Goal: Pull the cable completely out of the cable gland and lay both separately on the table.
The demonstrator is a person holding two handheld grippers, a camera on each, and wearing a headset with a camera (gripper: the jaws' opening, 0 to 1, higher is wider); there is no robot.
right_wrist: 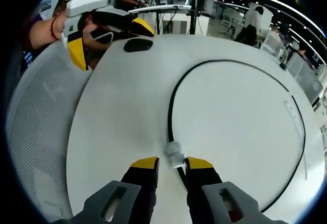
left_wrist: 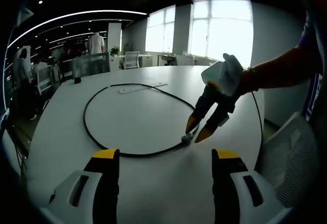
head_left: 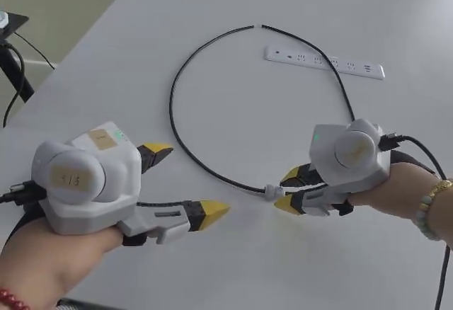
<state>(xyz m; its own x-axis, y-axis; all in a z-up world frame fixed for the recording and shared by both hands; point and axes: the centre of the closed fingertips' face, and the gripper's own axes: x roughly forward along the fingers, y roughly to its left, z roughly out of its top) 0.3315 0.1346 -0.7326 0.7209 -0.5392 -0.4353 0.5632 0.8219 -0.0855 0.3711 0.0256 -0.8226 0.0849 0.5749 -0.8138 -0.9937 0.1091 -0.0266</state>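
One cable gland between right gripper jaw tips, grasp unclear | left gripper jaws released

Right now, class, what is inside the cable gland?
The black cable enters the gland at one end. How far it runs inside cannot be seen: the gland's body covers it.
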